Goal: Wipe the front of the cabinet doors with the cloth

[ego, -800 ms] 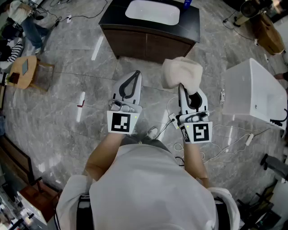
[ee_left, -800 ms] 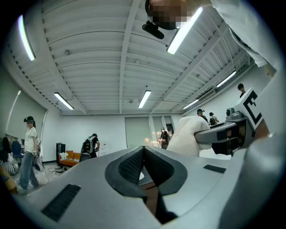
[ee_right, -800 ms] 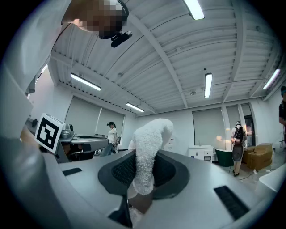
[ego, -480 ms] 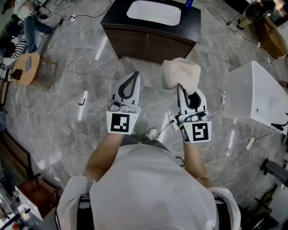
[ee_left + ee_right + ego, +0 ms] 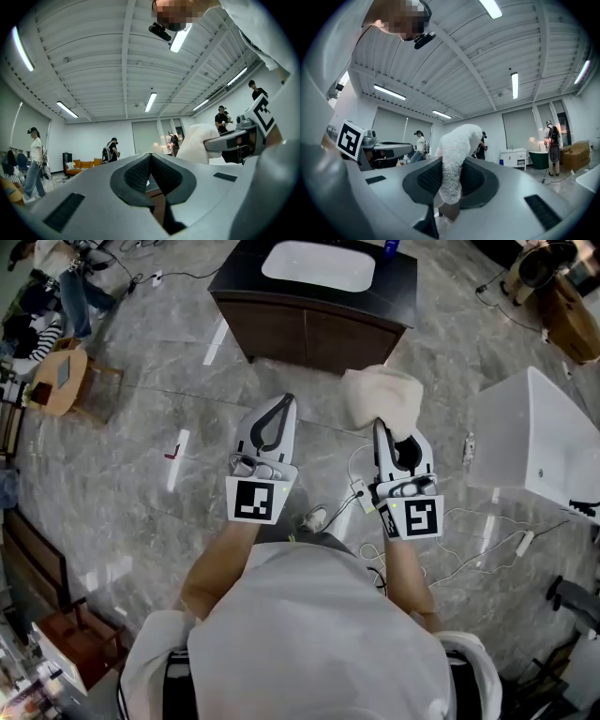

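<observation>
In the head view a dark brown cabinet (image 5: pixel 314 329) with a white basin on top stands ahead, its two doors facing me. My right gripper (image 5: pixel 378 426) is shut on a cream cloth (image 5: pixel 382 397), which bunches above its tips, short of the doors. The right gripper view shows the cloth (image 5: pixel 457 154) pinched between the black pads. My left gripper (image 5: pixel 284 401) is held beside it, jaws closed together with nothing between them. In the left gripper view the left gripper (image 5: pixel 150 161) points upward, with the cloth (image 5: pixel 199 143) to its right.
A white bathtub (image 5: pixel 544 442) stands to the right. White cables (image 5: pixel 469 540) trail on the grey marble floor near my feet. A small round wooden table (image 5: pixel 61 376) and seated people are at the far left. A brown chair (image 5: pixel 47 601) is at lower left.
Both grippers and the cloth have drifted slightly right and down in the view; the cabinet sits a little higher. Grips unchanged.
</observation>
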